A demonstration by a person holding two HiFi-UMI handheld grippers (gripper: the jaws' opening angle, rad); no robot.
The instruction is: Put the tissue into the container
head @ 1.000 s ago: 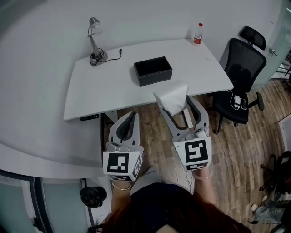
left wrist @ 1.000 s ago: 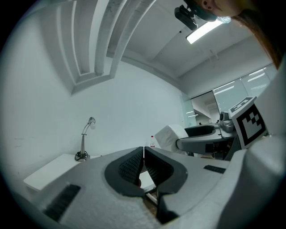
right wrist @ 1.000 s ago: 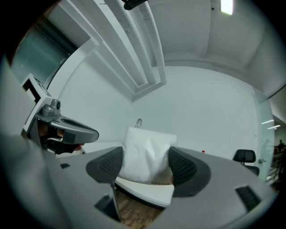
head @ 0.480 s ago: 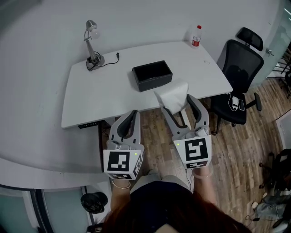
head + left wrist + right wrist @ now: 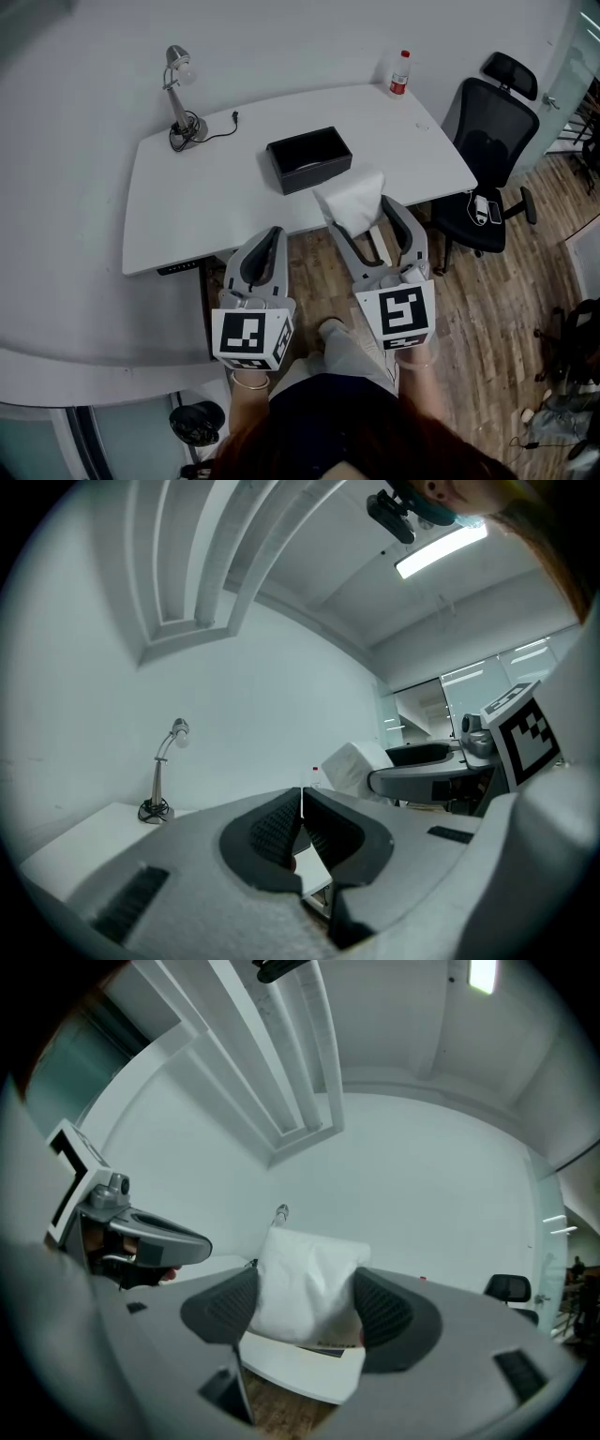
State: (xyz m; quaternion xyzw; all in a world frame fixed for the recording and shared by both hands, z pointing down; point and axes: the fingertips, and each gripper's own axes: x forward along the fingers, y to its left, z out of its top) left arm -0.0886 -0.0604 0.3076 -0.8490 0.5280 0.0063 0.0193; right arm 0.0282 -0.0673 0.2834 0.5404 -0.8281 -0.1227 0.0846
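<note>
A white tissue pack (image 5: pixel 355 198) is clamped between the jaws of my right gripper (image 5: pixel 365 214), held in the air just in front of the table's near edge; the right gripper view shows the tissue pack (image 5: pixel 307 1279) filling the gap between both pads. The black open container (image 5: pixel 308 159) sits in the middle of the white table (image 5: pixel 206 197), a short way beyond and left of the tissue. My left gripper (image 5: pixel 271 246) hangs lower left, below the table edge, its jaws pressed together with nothing between them (image 5: pixel 301 810).
A desk lamp (image 5: pixel 179 103) with its cord stands at the table's back left. A red-capped bottle (image 5: pixel 399 73) stands at the back right corner. A black office chair (image 5: pixel 486 169) sits to the right on the wooden floor (image 5: pixel 487 309).
The view has shifted a little: table and container sit slightly lower and further left in the frame. Both grippers keep their places and the tissue stays held.
</note>
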